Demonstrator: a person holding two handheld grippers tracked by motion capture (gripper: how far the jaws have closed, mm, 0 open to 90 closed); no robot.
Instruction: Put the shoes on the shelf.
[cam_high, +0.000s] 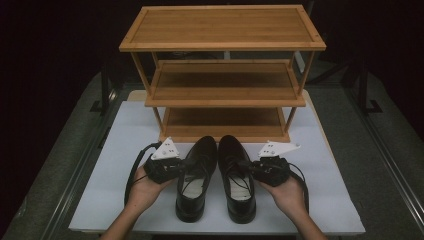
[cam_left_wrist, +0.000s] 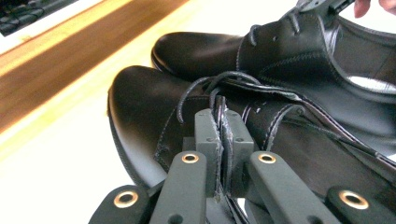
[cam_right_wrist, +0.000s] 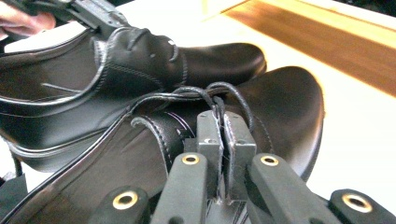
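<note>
Two grippers, two black shoes

Centre frame, left gripper (cam_high: 186, 165) clamps the left shoe (cam_high: 196, 176); right gripper (cam_high: 246, 166) clamps the right shoe (cam_high: 236, 176).

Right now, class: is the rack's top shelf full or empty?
Empty: the top shelf shows bare wood; both shoes stand on the table.

A white table top (cam_high: 115, 170) carries a three-tier wooden rack (cam_high: 222, 75) and two black shoes (cam_high: 217, 175) side by side.
</note>
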